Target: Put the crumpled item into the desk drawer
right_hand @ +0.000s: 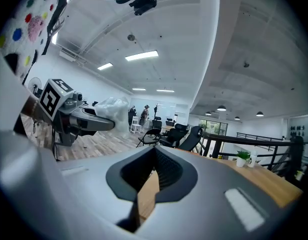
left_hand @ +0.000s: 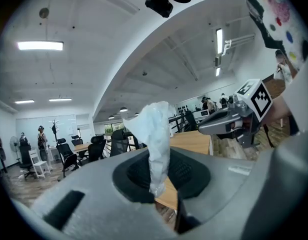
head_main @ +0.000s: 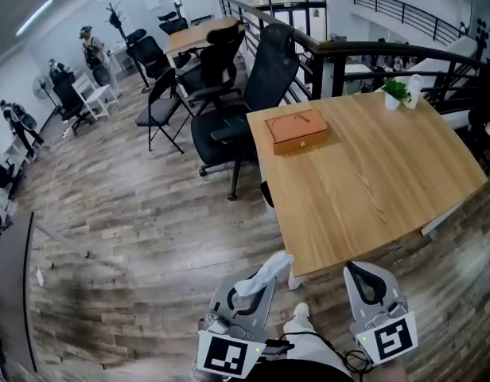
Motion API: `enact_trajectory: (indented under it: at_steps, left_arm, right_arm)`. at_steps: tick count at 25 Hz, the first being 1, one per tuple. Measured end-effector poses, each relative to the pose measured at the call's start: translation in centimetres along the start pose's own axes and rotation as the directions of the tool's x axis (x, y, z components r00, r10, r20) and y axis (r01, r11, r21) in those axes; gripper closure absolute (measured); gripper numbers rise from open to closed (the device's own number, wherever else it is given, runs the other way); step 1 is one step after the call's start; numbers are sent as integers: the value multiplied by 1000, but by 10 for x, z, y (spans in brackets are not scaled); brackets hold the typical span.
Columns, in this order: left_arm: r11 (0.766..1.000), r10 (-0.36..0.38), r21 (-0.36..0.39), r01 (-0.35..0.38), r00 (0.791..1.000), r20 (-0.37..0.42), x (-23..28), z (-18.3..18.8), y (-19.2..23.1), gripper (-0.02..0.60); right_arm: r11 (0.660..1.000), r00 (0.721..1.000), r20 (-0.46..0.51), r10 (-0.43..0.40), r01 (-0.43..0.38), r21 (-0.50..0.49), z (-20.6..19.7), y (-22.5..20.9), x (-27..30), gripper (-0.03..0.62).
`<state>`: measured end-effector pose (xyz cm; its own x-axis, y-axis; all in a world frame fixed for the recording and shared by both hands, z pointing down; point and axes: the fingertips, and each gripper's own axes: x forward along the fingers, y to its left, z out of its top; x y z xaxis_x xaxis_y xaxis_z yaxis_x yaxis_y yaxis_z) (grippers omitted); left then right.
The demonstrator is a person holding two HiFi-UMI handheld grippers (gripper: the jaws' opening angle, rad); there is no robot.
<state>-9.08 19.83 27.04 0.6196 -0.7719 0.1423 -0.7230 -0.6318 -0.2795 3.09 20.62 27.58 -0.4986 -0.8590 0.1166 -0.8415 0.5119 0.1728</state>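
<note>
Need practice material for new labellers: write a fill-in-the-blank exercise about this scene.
The left gripper is shut on the crumpled white item; the right gripper holds ____.
The flat brown drawer box on the light wooden table has its drawer ____.
The white pot at the table's far corner holds a small green ____.
Missing words: nothing; closed; plant.

A light wooden counter [head_main: 372, 189] is seen standing on a grey-brown plank floor [head_main: 149, 213]. A flat orange-brown drawer box [head_main: 297, 130], shut, is set near the counter's far left corner. A small potted plant [head_main: 395, 92] in a white pot is placed at the far edge, with a white container [head_main: 414, 90] just beside it. A black office chair [head_main: 245, 94] is parked on the floor against the counter's left side.
</note>
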Motion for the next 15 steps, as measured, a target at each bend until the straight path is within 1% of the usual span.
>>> enact_trajectory:
  at_steps: [3, 8, 12, 15]
  left_arm:
    - [1000, 26, -3, -26, 1000, -10, 39, 1, 17, 529]
    - [999, 48, -17, -49, 997, -58, 94, -2, 33, 529]
    - [998, 62, -13, -63, 995, -72, 125, -4, 42, 529]
    - [996, 75, -52, -79, 995, -70, 139, -4, 46, 529]
  right_arm:
    - [1000, 1000, 10, 24, -24, -15, 1, -35, 32, 597]
    - [997, 997, 5, 76, -76, 10, -6, -77, 69, 597]
    - [992, 992, 17, 128, -128, 21, -14, -95, 93, 597]
    - [989, 989, 6, 146, -146, 11, -19, -102, 104, 597]
